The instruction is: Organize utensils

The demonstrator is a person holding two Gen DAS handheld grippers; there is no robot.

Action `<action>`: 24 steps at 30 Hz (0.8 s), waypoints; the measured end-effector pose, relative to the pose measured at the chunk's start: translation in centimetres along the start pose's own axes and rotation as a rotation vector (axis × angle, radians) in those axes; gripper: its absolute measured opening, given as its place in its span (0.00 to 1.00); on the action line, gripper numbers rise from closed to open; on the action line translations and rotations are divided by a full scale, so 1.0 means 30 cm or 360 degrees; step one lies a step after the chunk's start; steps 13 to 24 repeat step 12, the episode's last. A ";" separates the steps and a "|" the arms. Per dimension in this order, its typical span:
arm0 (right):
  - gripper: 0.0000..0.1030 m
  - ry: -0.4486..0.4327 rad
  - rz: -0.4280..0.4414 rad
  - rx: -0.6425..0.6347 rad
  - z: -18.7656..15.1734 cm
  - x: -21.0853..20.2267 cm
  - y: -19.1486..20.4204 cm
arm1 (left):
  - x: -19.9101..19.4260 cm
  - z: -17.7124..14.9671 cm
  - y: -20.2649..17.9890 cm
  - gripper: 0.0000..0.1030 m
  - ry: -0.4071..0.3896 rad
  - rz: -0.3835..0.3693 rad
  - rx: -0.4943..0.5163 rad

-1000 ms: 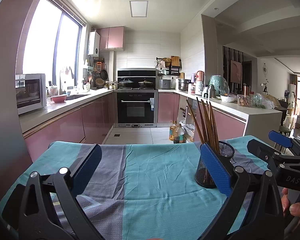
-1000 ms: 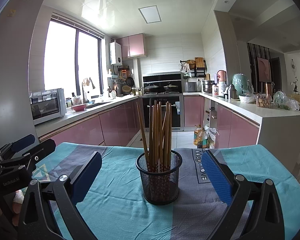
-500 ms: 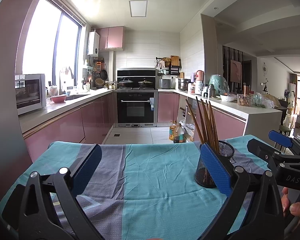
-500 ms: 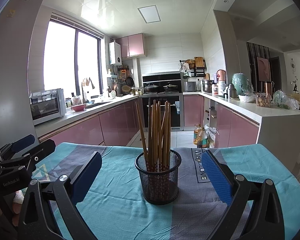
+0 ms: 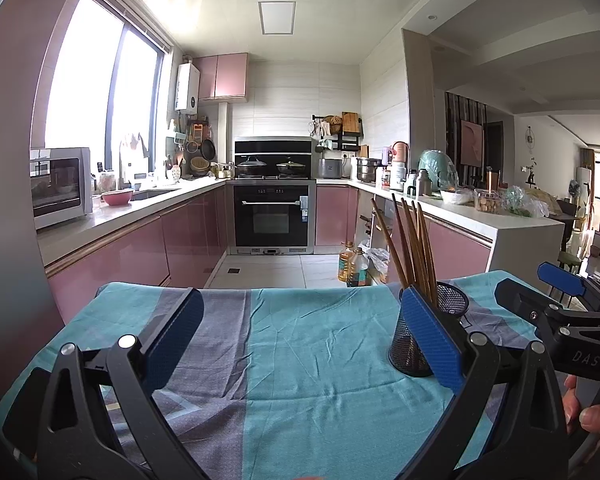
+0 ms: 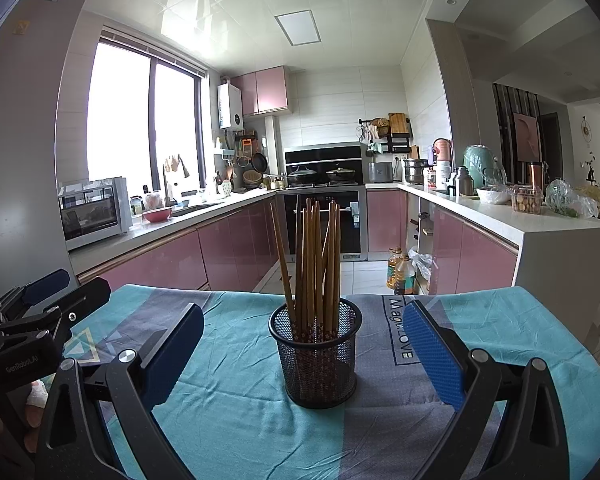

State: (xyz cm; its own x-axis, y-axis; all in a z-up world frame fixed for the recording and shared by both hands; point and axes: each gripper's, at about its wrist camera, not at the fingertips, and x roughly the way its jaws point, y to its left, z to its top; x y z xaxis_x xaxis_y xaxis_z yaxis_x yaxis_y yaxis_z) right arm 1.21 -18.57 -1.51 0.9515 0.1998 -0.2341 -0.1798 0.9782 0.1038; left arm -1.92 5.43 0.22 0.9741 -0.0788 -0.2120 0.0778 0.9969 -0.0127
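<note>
A black mesh holder (image 6: 315,356) stands upright on the teal and grey tablecloth (image 6: 228,420), with several brown chopsticks (image 6: 314,264) standing in it. My right gripper (image 6: 300,352) is open and empty, its blue pads either side of the holder and a little short of it. In the left wrist view the holder (image 5: 414,332) and chopsticks (image 5: 412,248) sit at the right, partly behind the right pad. My left gripper (image 5: 300,340) is open and empty over bare cloth (image 5: 300,360). Each gripper shows at the edge of the other's view.
The table's far edge drops to a tiled kitchen floor (image 5: 268,268). Pink cabinets and counters run on both sides, with an oven (image 5: 274,216) at the back. Oil bottles (image 6: 400,270) stand on the floor beyond the table.
</note>
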 end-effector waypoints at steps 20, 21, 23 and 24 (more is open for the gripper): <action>0.94 0.0194 -0.0117 0.0033 -0.037 0.064 -0.122 | 0.063 -0.039 0.038 0.94 0.0155 -0.0011 -0.0007; 0.94 0.0194 -0.0117 0.0033 -0.037 0.064 -0.122 | 0.063 -0.039 0.038 0.94 0.0155 -0.0011 -0.0007; 0.94 0.0194 -0.0117 0.0033 -0.037 0.064 -0.122 | 0.063 -0.039 0.038 0.94 0.0155 -0.0011 -0.0007; 0.94 0.0194 -0.0117 0.0033 -0.037 0.064 -0.122 | 0.063 -0.039 0.038 0.94 0.0155 -0.0011 -0.0007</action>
